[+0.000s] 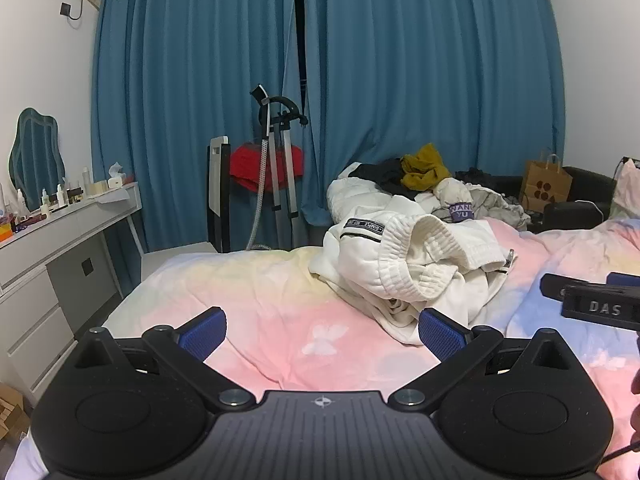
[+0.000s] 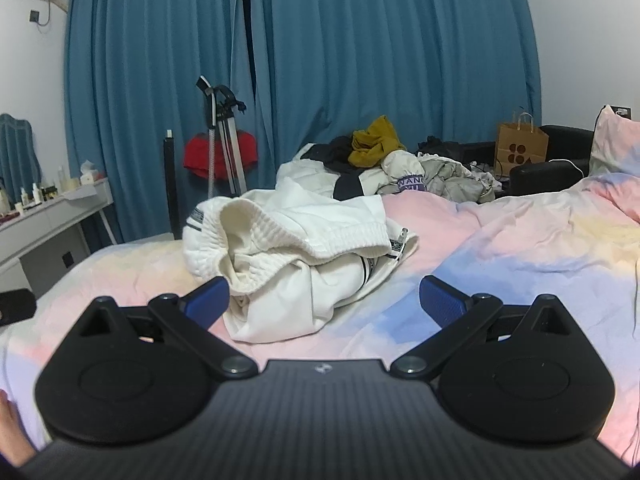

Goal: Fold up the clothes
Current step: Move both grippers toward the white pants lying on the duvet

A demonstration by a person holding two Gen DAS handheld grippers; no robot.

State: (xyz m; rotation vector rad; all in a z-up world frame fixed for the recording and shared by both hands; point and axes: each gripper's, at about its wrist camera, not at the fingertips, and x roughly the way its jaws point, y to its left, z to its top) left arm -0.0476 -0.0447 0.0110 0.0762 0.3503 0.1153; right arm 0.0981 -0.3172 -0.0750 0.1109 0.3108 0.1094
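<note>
A crumpled white garment with ribbed cuffs and black-trimmed tape (image 1: 412, 268) (image 2: 296, 252) lies in a heap on the pastel pink, yellow and blue bedspread (image 1: 260, 304) (image 2: 520, 248). My left gripper (image 1: 322, 334) is open and empty, low over the bed, just short of the heap's near left edge. My right gripper (image 2: 324, 302) is open and empty, right in front of the heap's near edge. The right gripper's body also shows at the right edge of the left wrist view (image 1: 592, 300).
A pile of other clothes, white, black and mustard (image 1: 424, 184) (image 2: 372, 156), lies at the bed's far side. A brown paper bag (image 1: 546, 184) and a black box stand behind. A garment steamer stand (image 1: 276, 160), a chair and a white dresser (image 1: 60, 240) stand left, before blue curtains.
</note>
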